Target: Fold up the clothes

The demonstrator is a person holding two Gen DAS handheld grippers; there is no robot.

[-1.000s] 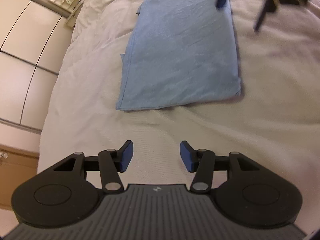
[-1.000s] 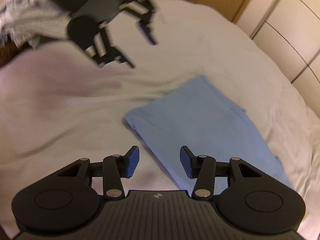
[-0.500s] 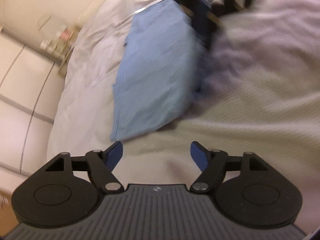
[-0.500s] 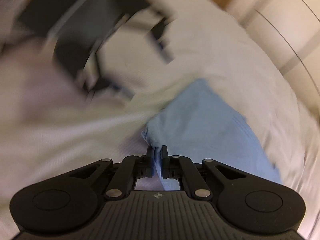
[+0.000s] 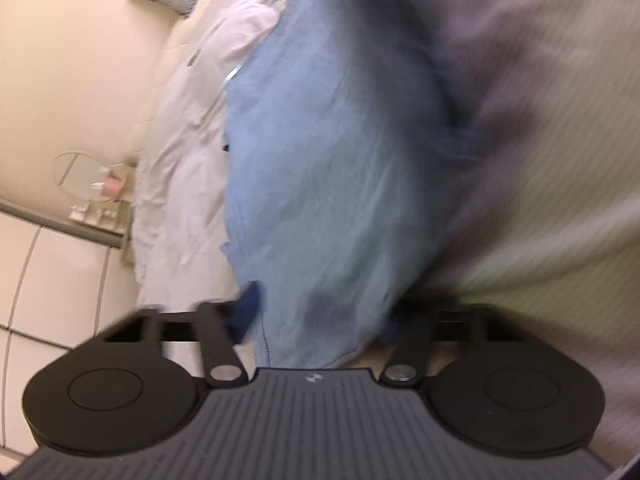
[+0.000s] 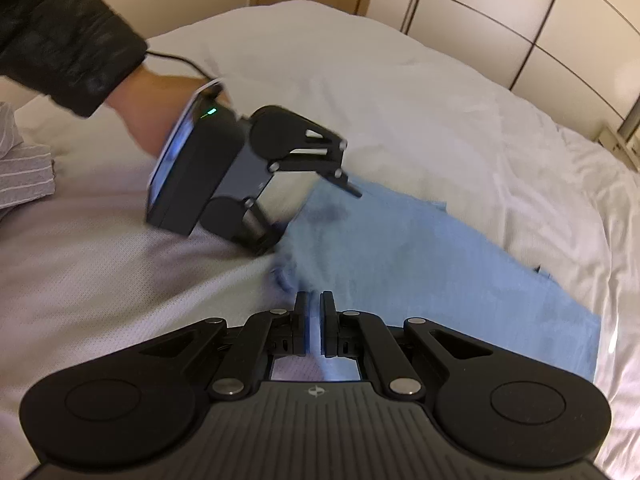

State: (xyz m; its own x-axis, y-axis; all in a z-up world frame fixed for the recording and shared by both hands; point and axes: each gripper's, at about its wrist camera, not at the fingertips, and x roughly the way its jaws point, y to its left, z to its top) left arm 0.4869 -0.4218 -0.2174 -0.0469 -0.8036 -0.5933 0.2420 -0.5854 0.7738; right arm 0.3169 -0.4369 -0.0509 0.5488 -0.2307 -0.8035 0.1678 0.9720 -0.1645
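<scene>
Both grippers grabbing the near end of the blue shirt for the next fold

Left wrist view: the left gripper (image 5: pixel 320 316) is closing, with the blue garment (image 5: pixel 320 152) between its blurry jaws, on the white bed (image 5: pixel 560 160); a cluttered shelf (image 5: pixel 100 216) sits well left of it. Right wrist view: the right gripper (image 6: pixel 315 312) is clamped on the garment's near corner. I reckon the next move is lifting both corners together and carrying them toward the far edge. A striped cloth (image 6: pixel 24 168) lies well left, out of the way.

A light blue cloth (image 6: pixel 420 264) lies on white bedding (image 6: pixel 400 92), beside a grey white-striped garment (image 6: pixel 24 168).
</scene>
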